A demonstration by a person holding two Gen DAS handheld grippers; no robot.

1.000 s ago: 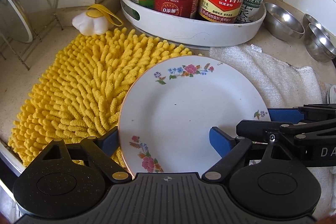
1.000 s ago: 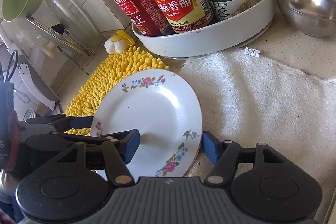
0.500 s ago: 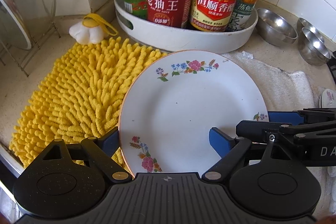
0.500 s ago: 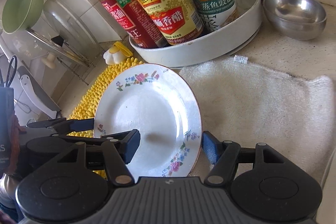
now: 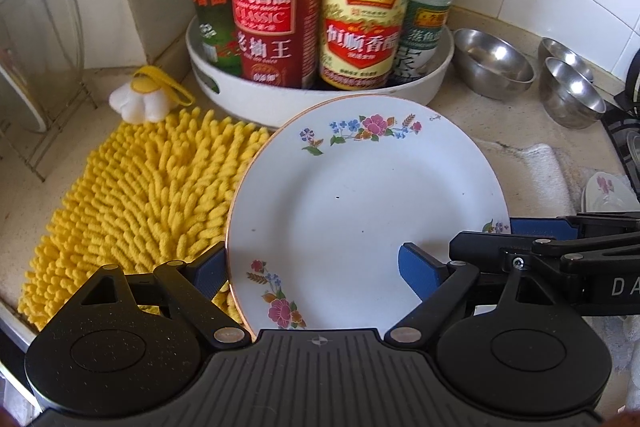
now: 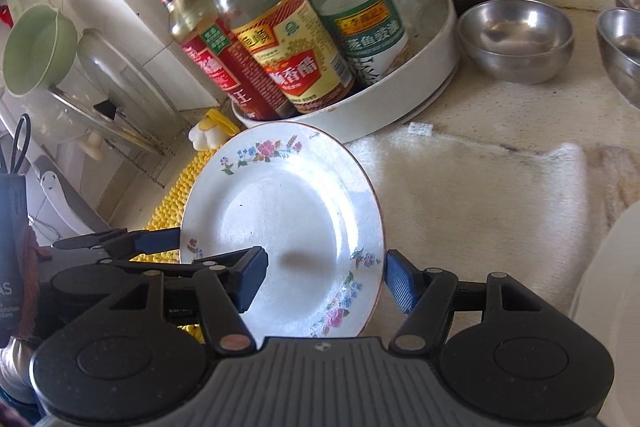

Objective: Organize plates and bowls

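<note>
A white plate [image 5: 360, 211] with flower sprigs and a thin gold rim hangs tilted above the counter, carried by both grippers. My left gripper [image 5: 314, 265] is shut on its near left rim, one blue pad under the edge and the other on the face. From the right, my right gripper [image 5: 484, 235] clamps the opposite rim. The right wrist view shows the same plate [image 6: 288, 211] with the right gripper [image 6: 326, 279] closed over its right edge. Three steel bowls [image 5: 494, 63] sit on the counter at the back right.
A white round tray [image 5: 320, 99] of sauce bottles stands close behind the plate. Below the plate lie a yellow shaggy mat [image 5: 132, 195] and a white towel [image 6: 480, 195]. A glass lid [image 5: 36, 27] leans in a rack at left. Another flowered dish [image 5: 604, 191] lies at right.
Both grippers have risen with the plate held between them, which now hangs higher above the mat and towel. Neither grip has shifted on the rim.
</note>
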